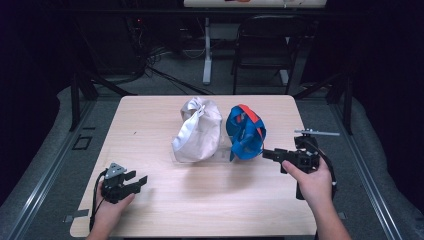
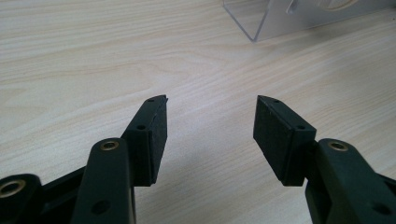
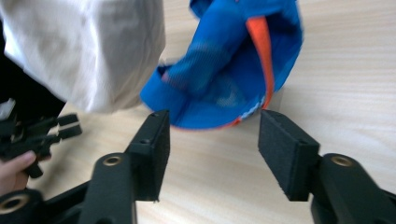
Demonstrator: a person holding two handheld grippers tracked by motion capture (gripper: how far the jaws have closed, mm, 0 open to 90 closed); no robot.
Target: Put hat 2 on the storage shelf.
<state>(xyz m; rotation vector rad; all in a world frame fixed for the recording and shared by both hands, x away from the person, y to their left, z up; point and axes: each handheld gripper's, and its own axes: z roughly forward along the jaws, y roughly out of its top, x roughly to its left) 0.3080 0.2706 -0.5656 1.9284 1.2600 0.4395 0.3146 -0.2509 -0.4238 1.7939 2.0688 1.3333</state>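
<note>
**Right claw closing in on the blue cap, nothing gripped yet**

The table [image 1: 165, 210] is lying across the scene as a pale wood-grain slab with rounded corners, smooth and matte. At its middle two caps are sitting side by side on a clear plastic stand [image 2: 275, 21], whose sharp transparent edges are showing in the left gripper view.

The white cap [image 1: 198, 131] is slumping in soft, creased cloth, just left of the blue cap [image 1: 246, 132], which is looking like mesh fabric with an orange strap running across its inside. The two are near each other, and whether they are touching is hard to tell.

The right claw [image 3: 214, 140] is pointing straight at the blue cap's lower edge, its jaws standing wide apart with only bare table between the flat, foam-like black pads [image 3: 280, 149]; nothing is being held. The left claw [image 1: 137, 181] is resting low near the table's front left corner, well apart from both caps, its jaws likewise spread and empty.

Judging by this, the work is only starting: the approach is nearly made, while the grasp, the lift off the stand and any placing are all remaining.
</note>
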